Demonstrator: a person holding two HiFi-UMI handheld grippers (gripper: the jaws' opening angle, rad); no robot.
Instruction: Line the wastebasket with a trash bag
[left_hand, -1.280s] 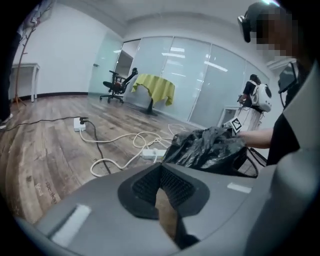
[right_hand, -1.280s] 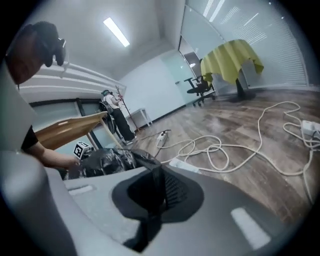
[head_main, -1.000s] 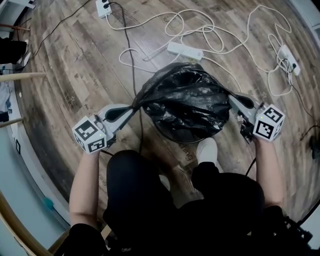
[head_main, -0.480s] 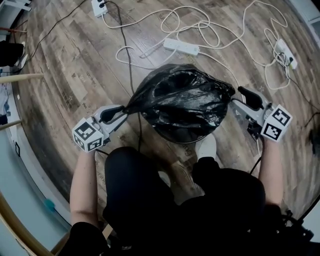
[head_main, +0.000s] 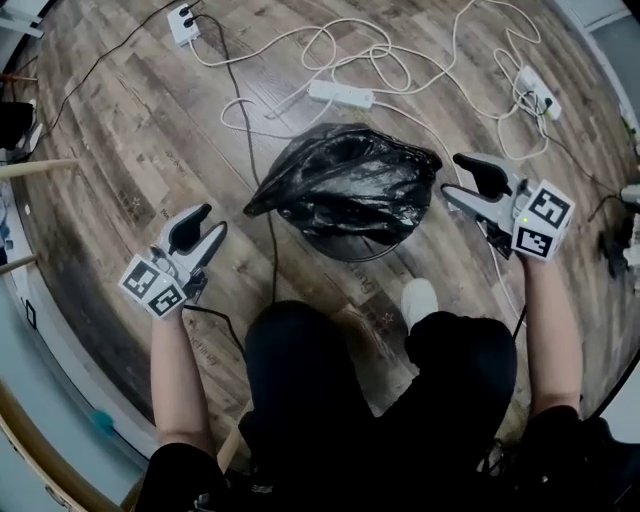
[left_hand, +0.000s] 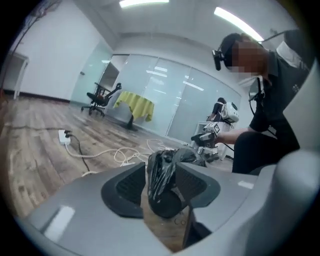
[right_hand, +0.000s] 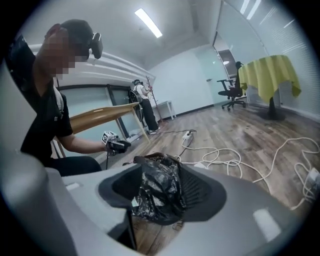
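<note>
Both claws have let go of the bag (head_main: 345, 180) and pulled back from it. Their jaws have just been opening. Now the left claw (head_main: 207, 226) and the right claw (head_main: 458, 180) stand spread wide with nothing in them. The bag sits draped over the basket (head_main: 352, 256) on the floor, between the 2 claws, stretched from side to side. Its loose tail points at the left claw, which is well apart. The right claw is nearer, just beside the bag's edge. Both arms reach forward, claws tipped a little down.
</note>
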